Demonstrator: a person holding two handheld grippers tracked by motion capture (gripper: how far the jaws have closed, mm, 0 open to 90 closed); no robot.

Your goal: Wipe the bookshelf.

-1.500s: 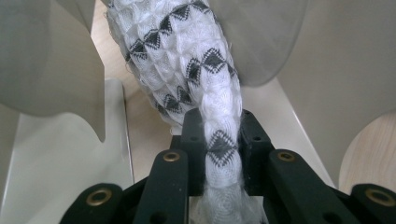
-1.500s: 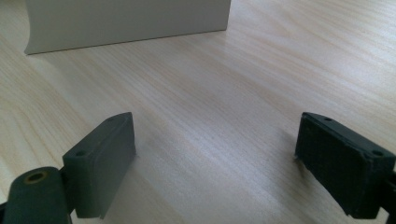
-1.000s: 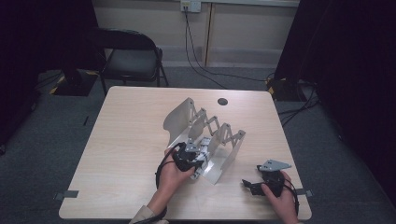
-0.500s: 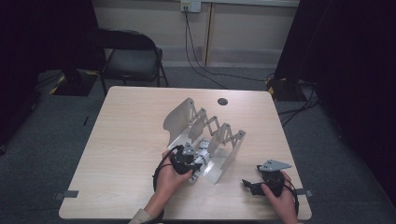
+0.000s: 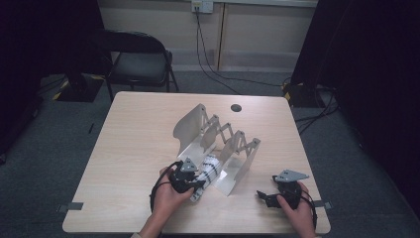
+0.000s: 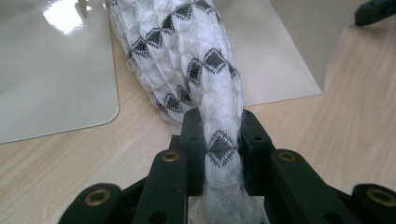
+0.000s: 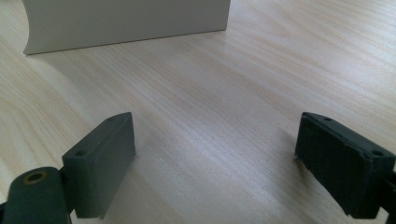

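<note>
Below, my left claw (image 6: 219, 140) is clamped on one end of a rolled white cloth with black diamond marks (image 6: 187, 60), its pads pressed into the fabric from both sides; I judge the end-on grip lets me steer the roll lengthwise into a slot of the rack. From above, the roll (image 5: 209, 171) lies on the bench (image 5: 133, 148) at the near end of the expandable white rack (image 5: 218, 144), its far end between two of the rack's base plates. My right claw (image 7: 215, 158) rests with jaws wide apart and nothing between them, parked over bare wood at the near right corner, well apart from the roll, presumably to keep the approach free. Obstacles: the upright divider (image 5: 242, 163) just right of the roll and the scissor links joining the plates. A dark round grommet (image 5: 236, 107) sits near the far edge; a folding chair (image 5: 138, 62) stands beyond the bench.
</note>
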